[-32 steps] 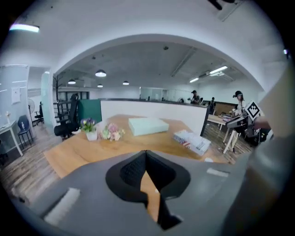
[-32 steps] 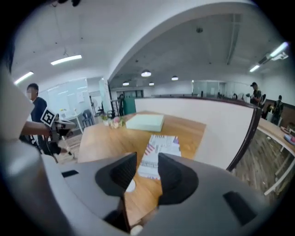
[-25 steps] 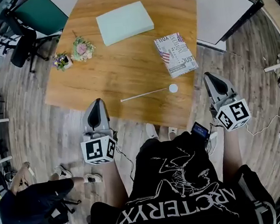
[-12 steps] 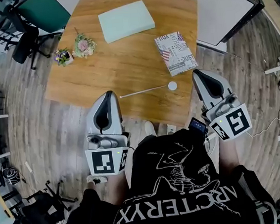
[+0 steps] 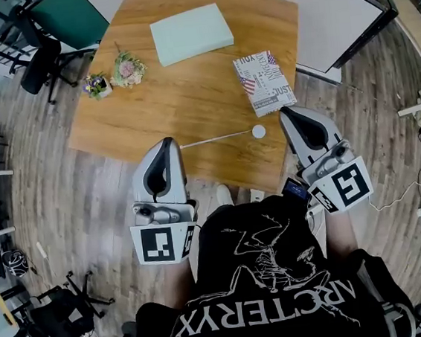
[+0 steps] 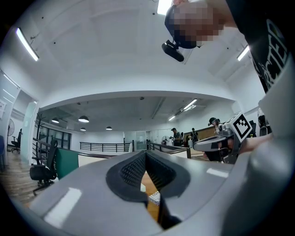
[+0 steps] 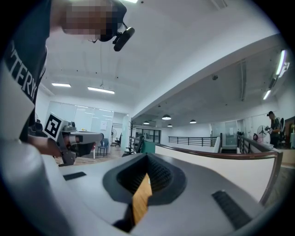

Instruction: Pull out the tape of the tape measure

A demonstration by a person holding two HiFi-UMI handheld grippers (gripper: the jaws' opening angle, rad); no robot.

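Note:
The tape measure (image 5: 259,131) is a small white round case near the front edge of the wooden table (image 5: 189,106). Its thin white tape (image 5: 215,139) lies pulled out to the left along the tabletop. My left gripper (image 5: 166,141) hovers at the table's front edge, its tip close to the tape's free end, shut and holding nothing. To the right of the case my right gripper (image 5: 289,110) is also shut and empty. In the left gripper view the left gripper (image 6: 145,155) has its pads together. The right gripper view shows the right gripper (image 7: 147,157) closed the same way.
A pale green flat box (image 5: 189,33) lies at the table's far side, a newspaper-print box (image 5: 263,82) at the right. Two small flower pots (image 5: 127,68) stand at the left edge. An office chair (image 5: 34,59) is at the far left, with cables (image 5: 411,195) on the floor.
Both grippers have risen and come inward toward the tape measure, the left toward the tape's end, the right toward the case. A person crouching at lower left has left the view.

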